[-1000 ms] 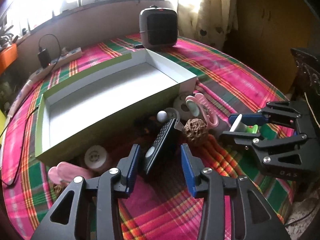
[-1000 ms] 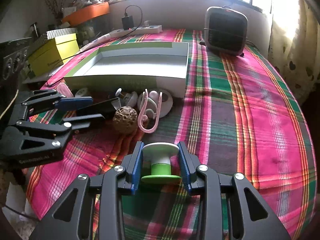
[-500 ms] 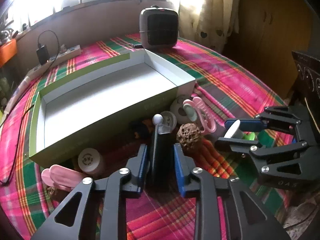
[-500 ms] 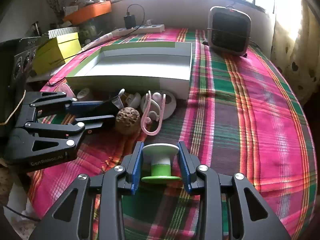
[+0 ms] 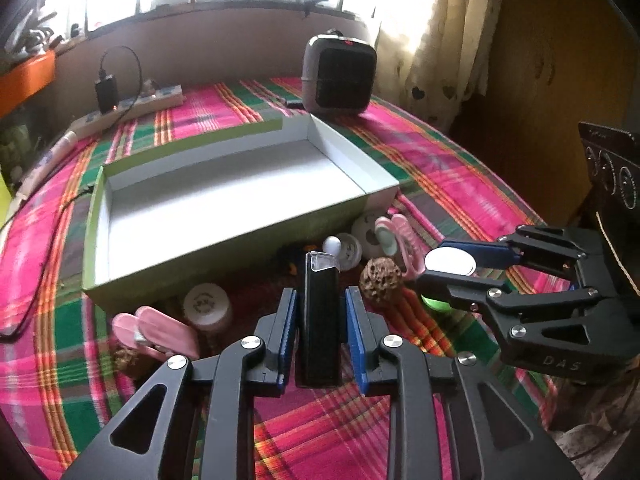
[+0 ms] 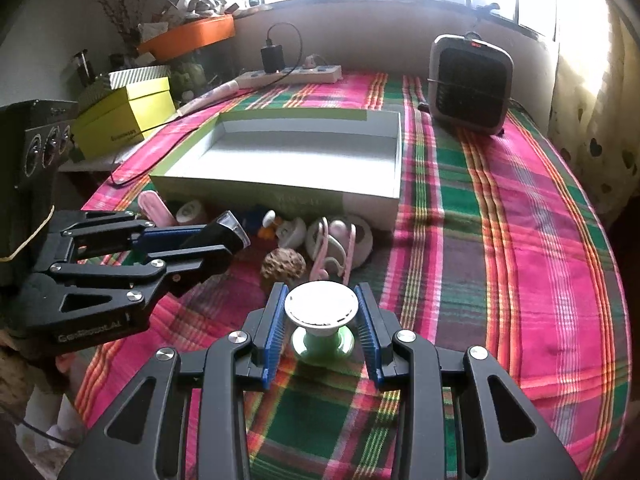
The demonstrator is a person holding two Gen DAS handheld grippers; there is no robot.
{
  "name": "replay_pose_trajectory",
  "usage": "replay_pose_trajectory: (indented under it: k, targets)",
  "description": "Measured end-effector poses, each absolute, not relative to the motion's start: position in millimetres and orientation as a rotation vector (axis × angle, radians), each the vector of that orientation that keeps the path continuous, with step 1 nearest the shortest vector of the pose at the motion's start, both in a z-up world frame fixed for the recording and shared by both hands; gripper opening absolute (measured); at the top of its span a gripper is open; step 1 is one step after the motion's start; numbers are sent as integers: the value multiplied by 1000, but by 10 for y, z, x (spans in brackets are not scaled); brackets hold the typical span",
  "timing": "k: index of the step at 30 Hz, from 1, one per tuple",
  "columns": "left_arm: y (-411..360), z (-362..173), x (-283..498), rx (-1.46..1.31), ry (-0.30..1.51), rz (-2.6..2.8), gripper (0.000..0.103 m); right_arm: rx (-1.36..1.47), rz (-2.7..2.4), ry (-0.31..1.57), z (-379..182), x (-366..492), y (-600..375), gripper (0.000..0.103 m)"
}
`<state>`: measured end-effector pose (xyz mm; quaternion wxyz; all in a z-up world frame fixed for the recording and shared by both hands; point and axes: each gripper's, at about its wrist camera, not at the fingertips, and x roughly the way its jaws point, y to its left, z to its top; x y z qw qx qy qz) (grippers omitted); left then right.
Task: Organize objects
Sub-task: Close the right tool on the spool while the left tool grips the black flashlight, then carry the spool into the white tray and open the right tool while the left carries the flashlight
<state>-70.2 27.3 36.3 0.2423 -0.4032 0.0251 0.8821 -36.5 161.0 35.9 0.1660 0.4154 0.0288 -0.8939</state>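
My left gripper (image 5: pixel 320 312) is shut on a black remote (image 5: pixel 320 320) with a clear tip and holds it tilted up off the cloth; it also shows in the right wrist view (image 6: pixel 216 236). My right gripper (image 6: pixel 321 322) is shut on a white-topped green spool (image 6: pixel 321 312), lifted above the cloth, also seen in the left wrist view (image 5: pixel 450 266). An open green box (image 5: pixel 96 216) with a white inside stands behind both. A brown knobbly ball (image 5: pixel 380 280), pink clips (image 5: pixel 404 236), white discs (image 5: pixel 206 304) and a pink clip (image 5: pixel 160 330) lie in front of the box.
A grey heater (image 6: pixel 470 84) stands at the back right. A power strip (image 6: pixel 296 76) with a charger lies by the back wall. Yellow boxes (image 6: pixel 124 116) sit at the left. A black device with dials (image 5: pixel 612 168) stands off the table's right edge.
My left gripper closed on the remote and lifted it upright. My right gripper raised and tipped the spool so its white top now faces the camera.
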Motion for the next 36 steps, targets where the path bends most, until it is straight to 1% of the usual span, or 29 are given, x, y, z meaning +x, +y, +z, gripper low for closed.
replay_pose_trajectory:
  k: [10, 14, 19, 25, 36]
  targets:
    - [77, 544, -806, -1067, 7, 2467, 22, 1139, -2525, 71, 538, -527, 1493, 35]
    - [-44, 589, -924, -1082, -61, 2482, 22, 1126, -2513, 50, 611, -681, 1427, 35]
    - [-97, 608, -1107, -1091, -20, 2515, 22, 1119, -2499, 12, 658, -943, 1363, 35]
    - [-187, 595, -1366, -1105, -60, 2518, 22, 1139, -2507, 37, 642, -1284, 1275, 35]
    - [-305, 540, -1805, -1146, -112, 2526, 21, 1218, -2477, 22, 508, -1819, 1174, 35]
